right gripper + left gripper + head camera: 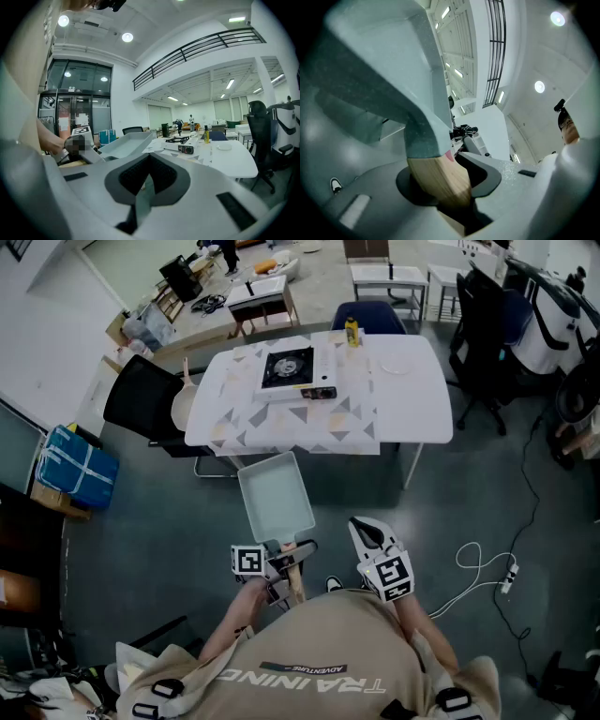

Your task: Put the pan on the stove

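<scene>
A grey rectangular pan with a wooden handle hangs in the air in front of me, short of the table. My left gripper is shut on that handle; the left gripper view shows the wood clamped between the jaws under the pan body. The black-topped portable stove sits on the white table, with nothing on it. My right gripper is shut and holds nothing, to the right of the pan. In the right gripper view, the pan is at left and the stove beyond it.
On the table stand a yellow bottle and a white plate. A black chair is at the table's left end, and an office chair at its right. A white cable lies on the floor at right, and a blue bag at left.
</scene>
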